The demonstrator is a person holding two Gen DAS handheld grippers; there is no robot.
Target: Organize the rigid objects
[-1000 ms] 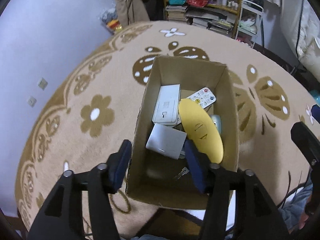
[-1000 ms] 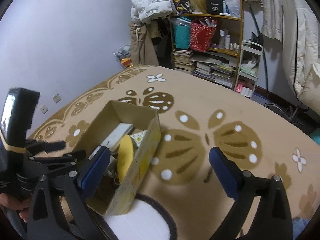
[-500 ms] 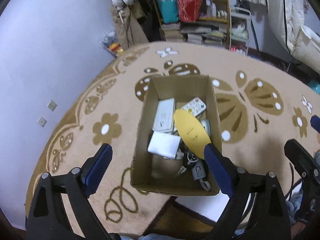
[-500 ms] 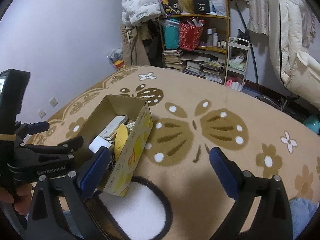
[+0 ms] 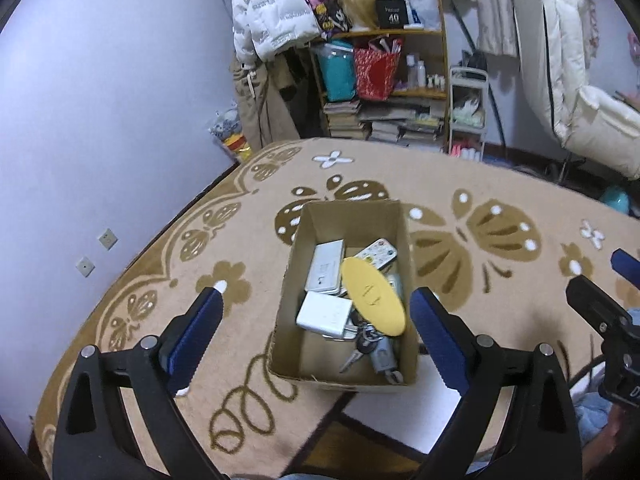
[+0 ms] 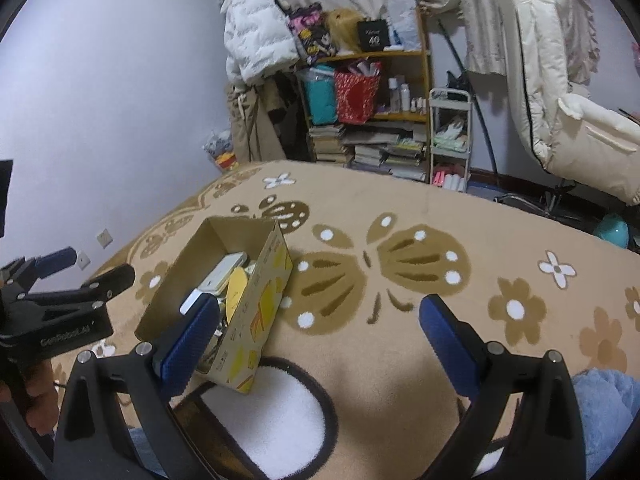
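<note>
An open cardboard box (image 5: 294, 276) (image 6: 276, 292) stands on the patterned rug. Inside lie a yellow oval case (image 5: 372, 296) (image 6: 235, 292), two white flat devices (image 5: 324, 314), a white remote with coloured buttons (image 5: 376, 254) and a bunch of keys (image 5: 370, 350). My left gripper (image 5: 316, 324) hovers above the box's near end, open wide with nothing between its blue pads. My right gripper (image 6: 316, 332) stands open over the rug to the right of the box, its left finger (image 6: 188, 340) in front of the box's near corner. It holds nothing.
The beige rug (image 5: 500, 240) with brown butterflies spreads on all sides. A shelf (image 5: 384, 92) of books and bags, hung coats and a white cart stand at the far wall. A white round patch (image 6: 276, 420) lies near me. A hand (image 6: 36, 392) grips the left tool.
My left gripper opened from a narrow gap over the box's near wall to wide, then rose and drew back, so the whole box shows. The right gripper drew back and stayed open.
</note>
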